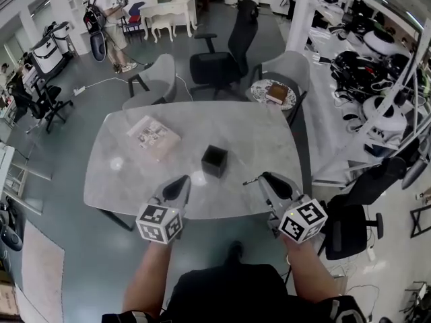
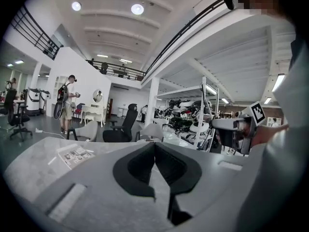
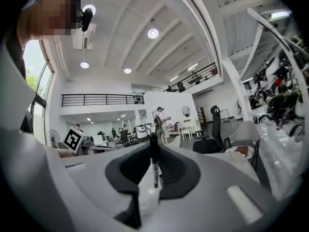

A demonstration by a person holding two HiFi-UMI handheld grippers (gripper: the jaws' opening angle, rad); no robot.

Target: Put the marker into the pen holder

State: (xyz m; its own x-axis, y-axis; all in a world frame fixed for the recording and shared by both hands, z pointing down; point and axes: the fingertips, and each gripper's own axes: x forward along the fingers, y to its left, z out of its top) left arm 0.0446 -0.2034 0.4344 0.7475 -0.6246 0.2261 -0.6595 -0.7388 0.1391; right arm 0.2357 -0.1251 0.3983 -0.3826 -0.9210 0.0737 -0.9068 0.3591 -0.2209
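Note:
A black cube-shaped pen holder (image 1: 214, 160) stands upright near the middle of the grey marble table (image 1: 121, 180). My right gripper (image 1: 264, 177) hovers over the table's near edge, to the right of the holder and apart from it. It is shut on a thin dark marker (image 1: 251, 180), whose end sticks out to the left. In the right gripper view the marker (image 3: 153, 164) stands upright between the pads. My left gripper (image 1: 183, 180) is in front-left of the holder, shut with nothing in it. In the left gripper view the left gripper (image 2: 154, 148) has its jaw tips together.
A printed booklet (image 1: 153, 136) lies on the table's far left part. Grey chairs (image 1: 153, 79) and a black office chair (image 1: 225, 56) stand beyond the table. A small round table with a book (image 1: 273, 93) is at the far right corner. A person (image 1: 108, 19) stands far back.

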